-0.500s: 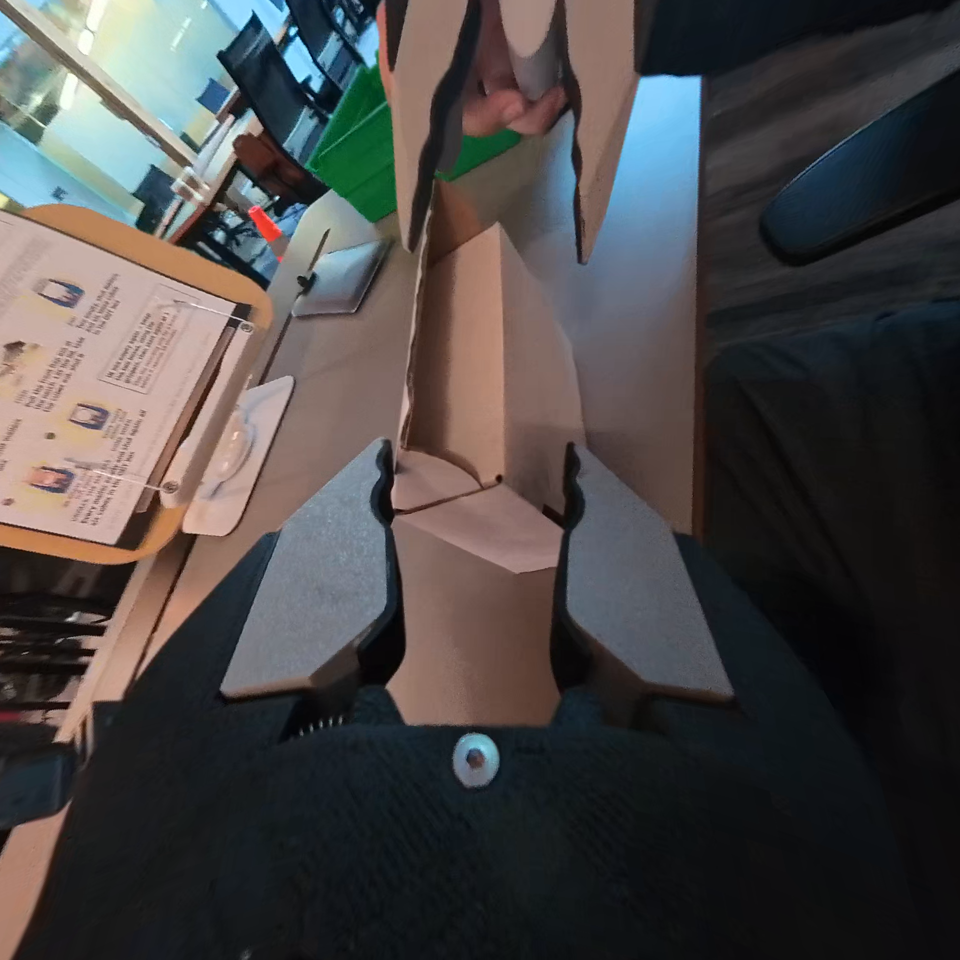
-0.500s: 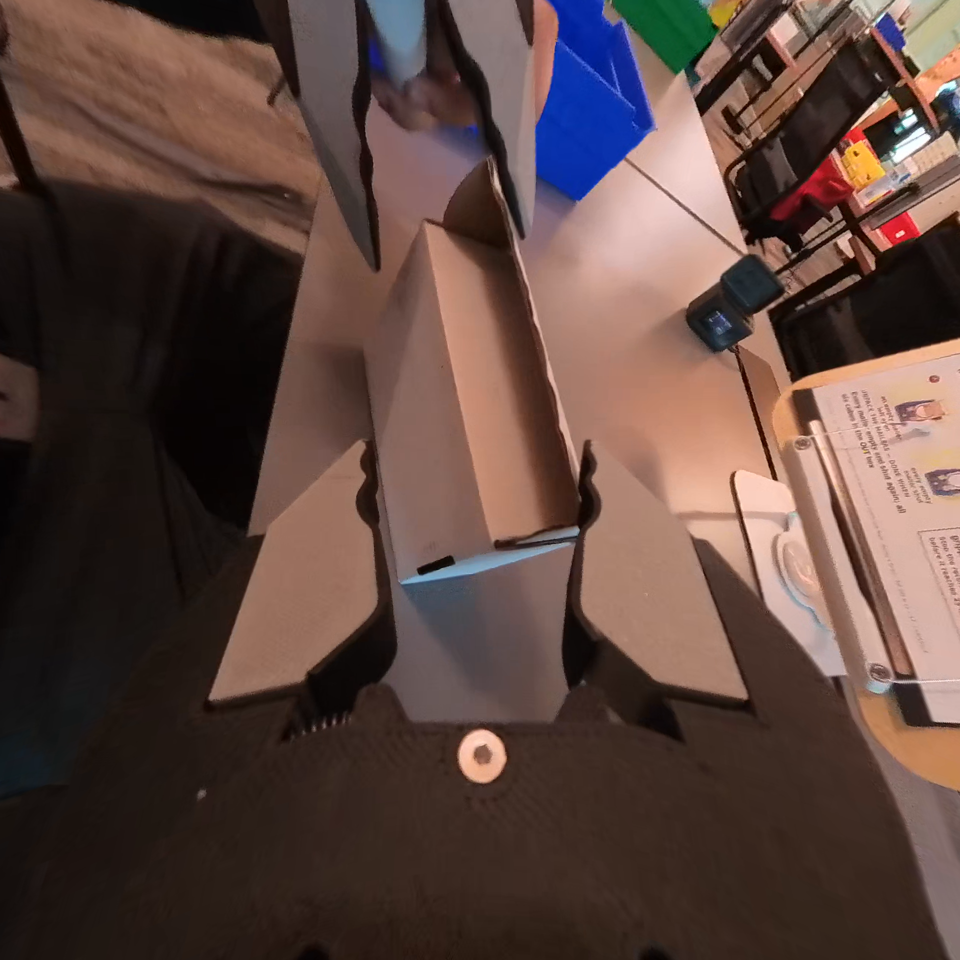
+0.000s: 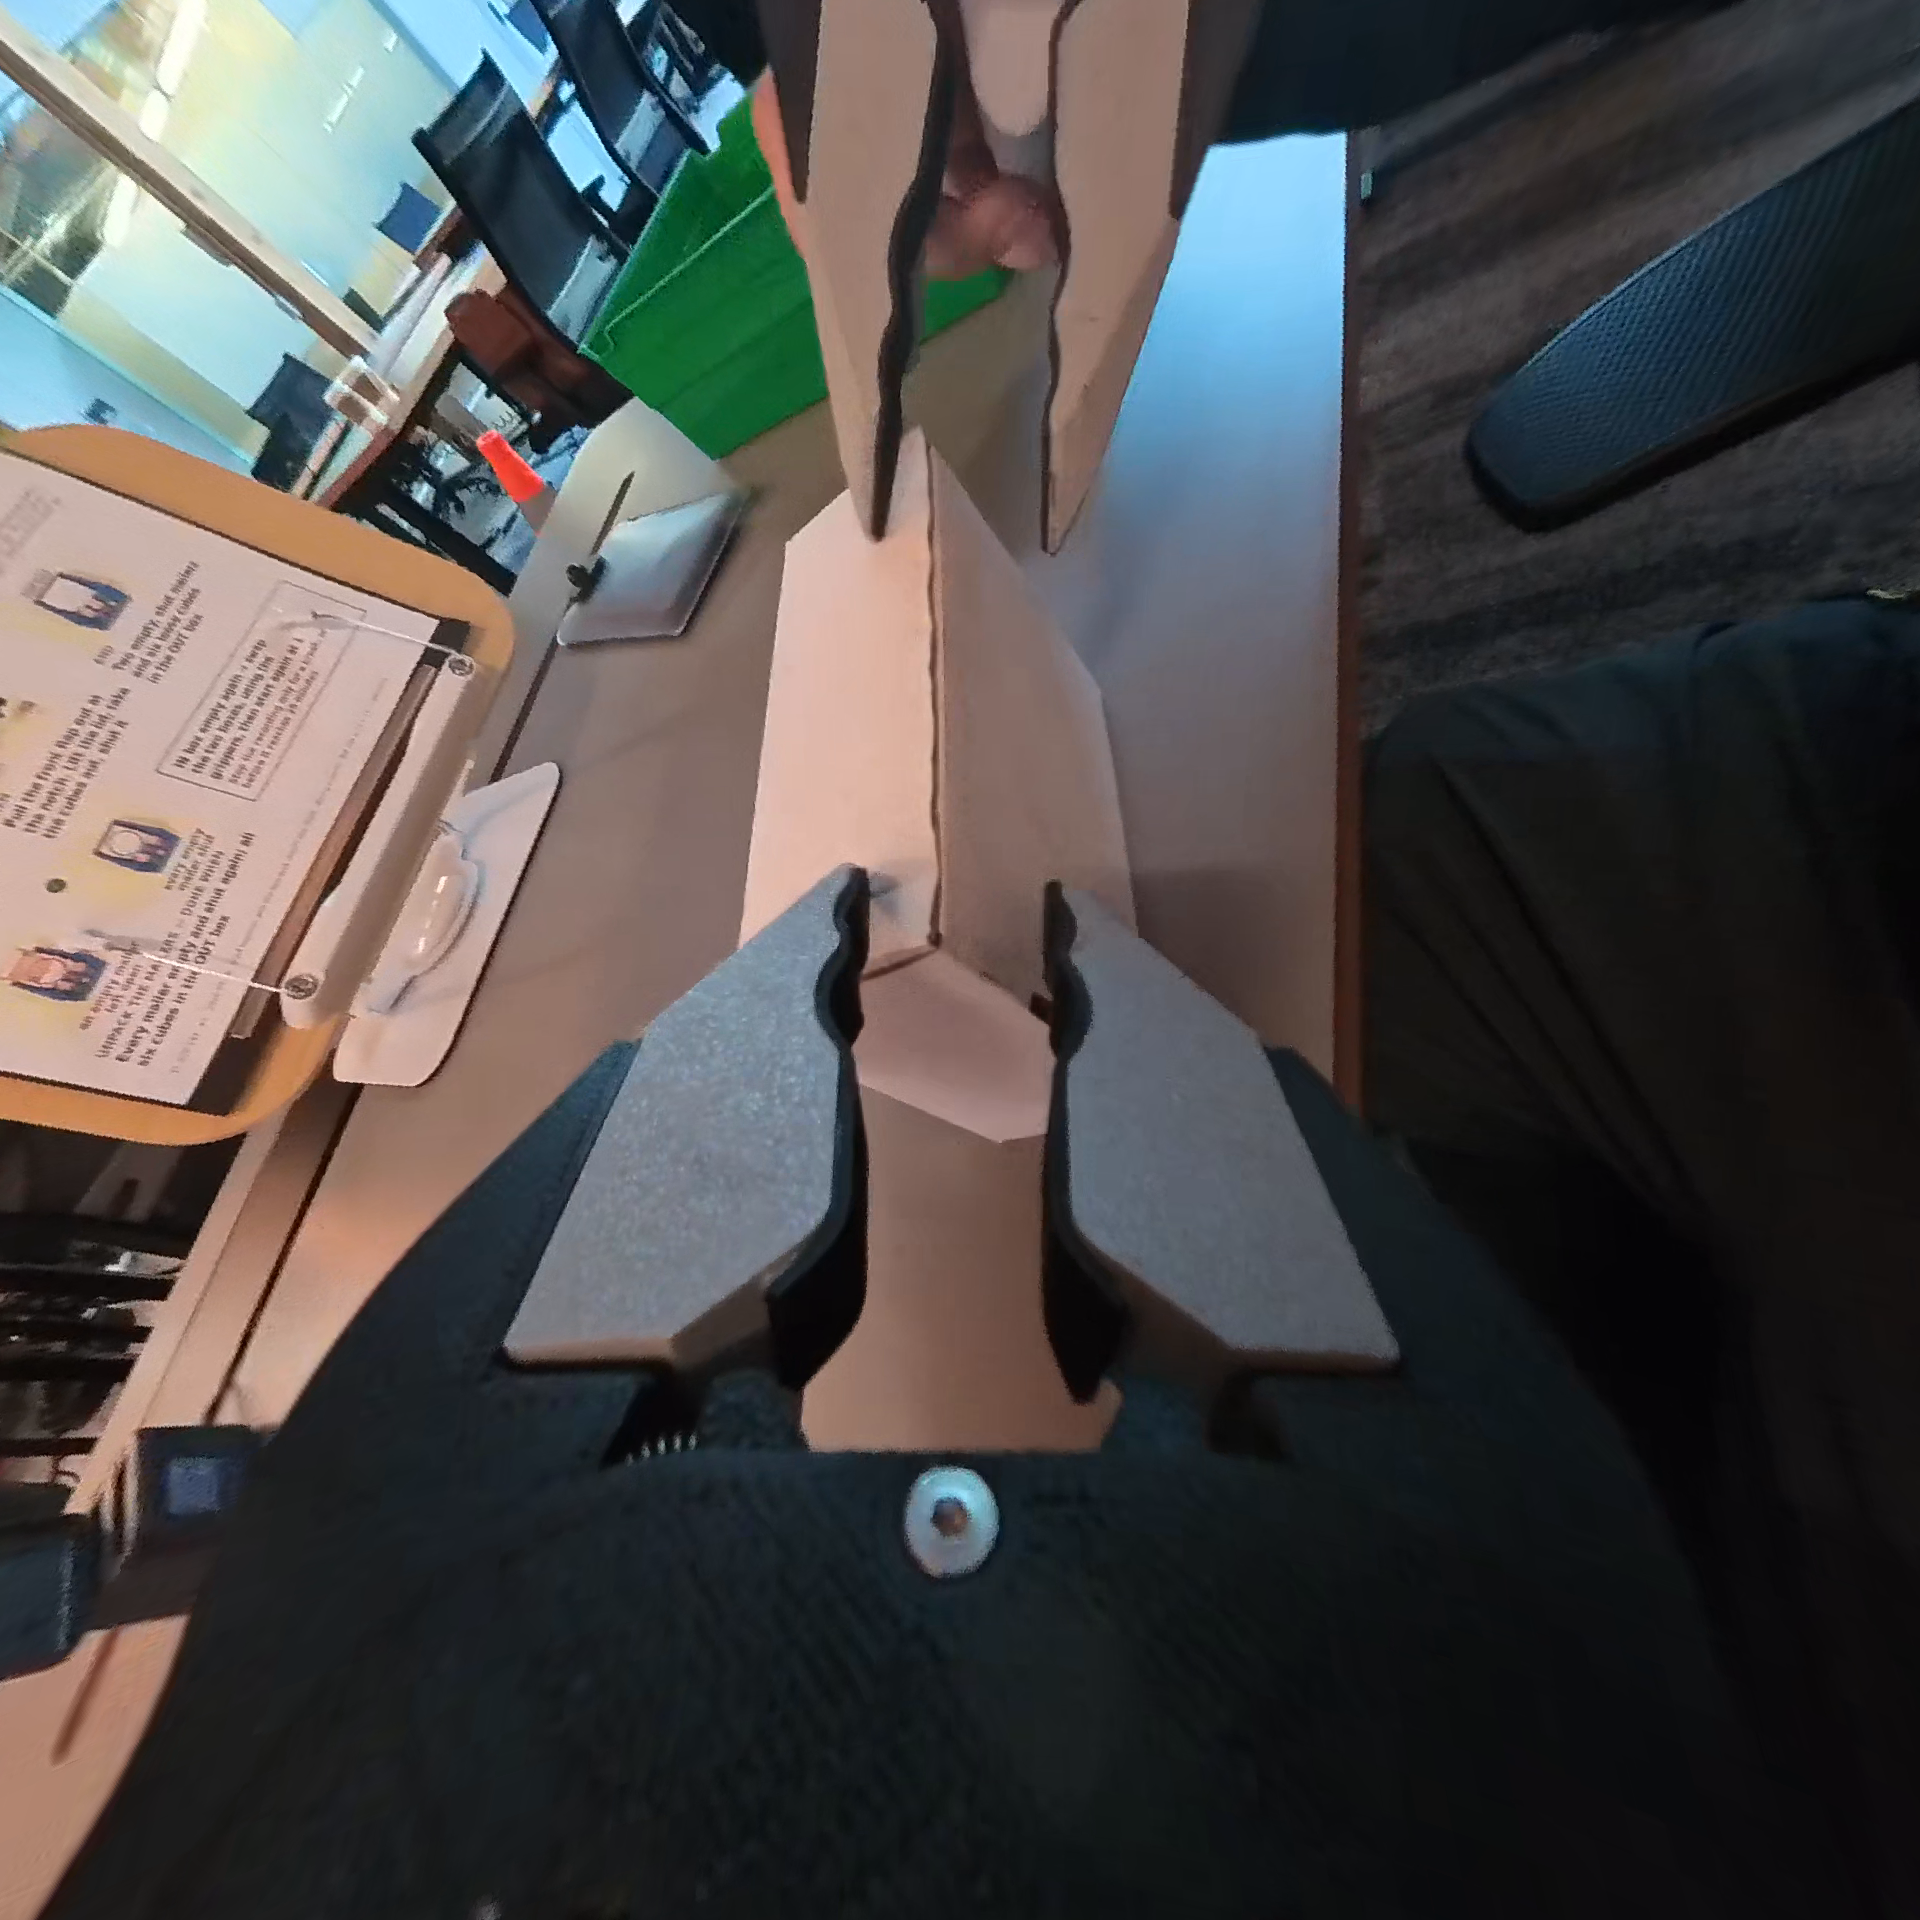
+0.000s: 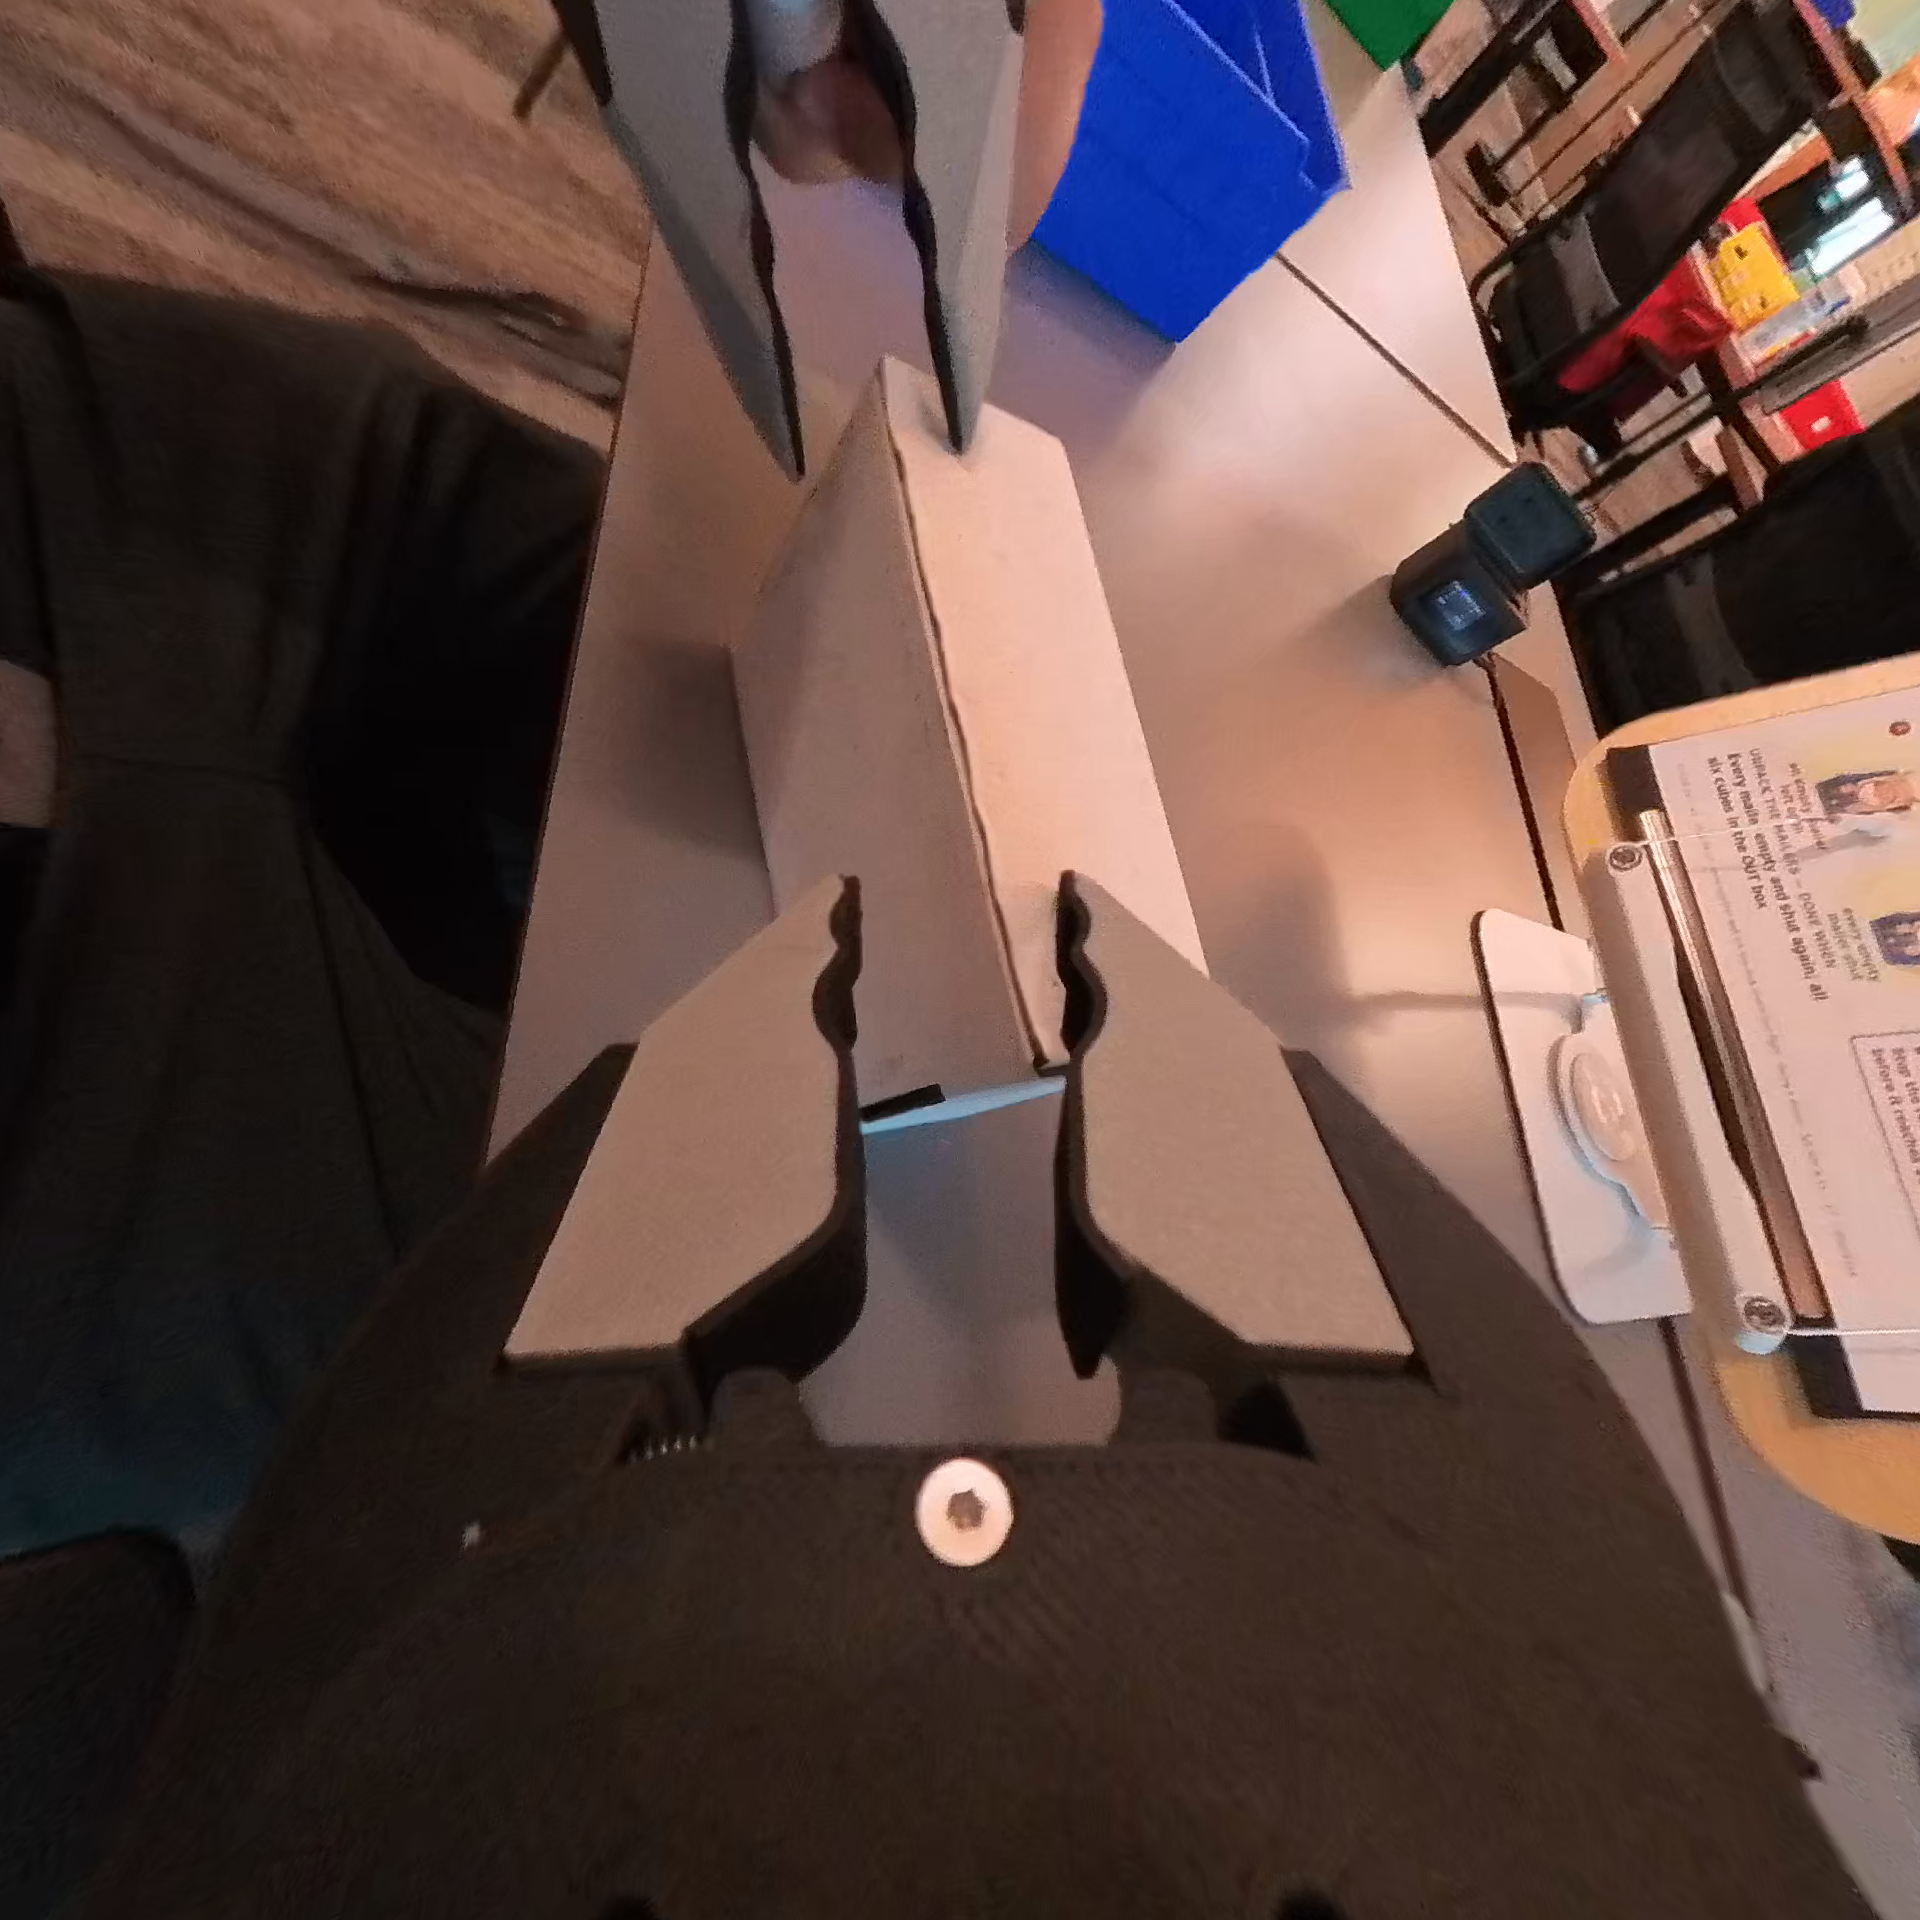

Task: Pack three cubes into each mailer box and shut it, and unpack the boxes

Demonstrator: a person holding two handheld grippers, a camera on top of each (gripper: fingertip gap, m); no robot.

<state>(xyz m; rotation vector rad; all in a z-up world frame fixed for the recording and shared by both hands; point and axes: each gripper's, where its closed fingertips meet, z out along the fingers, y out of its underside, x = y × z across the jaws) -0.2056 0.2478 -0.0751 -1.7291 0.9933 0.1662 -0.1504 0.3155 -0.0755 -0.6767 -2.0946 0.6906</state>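
Note:
A plain cardboard mailer box lies lengthwise on the pale table with its lid down. My left gripper is at its near end, jaws a little apart, with the box's upper edge and end flap between the fingertips. My right gripper stands the same way at the other end of the box. Each gripper shows at the far end in the other's view, the right and the left. The tips rest on the cardboard. No cubes are in sight.
A green bin stands beyond one end of the box, a blue bin beyond the other. A tan board with an instruction sheet and a small black device sit on the far side. A person's dark clothing lines the table's near edge. The grippers' ends are close to 10 cm from one another.
The box lid was standing open and now lies shut over the box. Both grippers' jaws have narrowed and moved onto the box's top edge.

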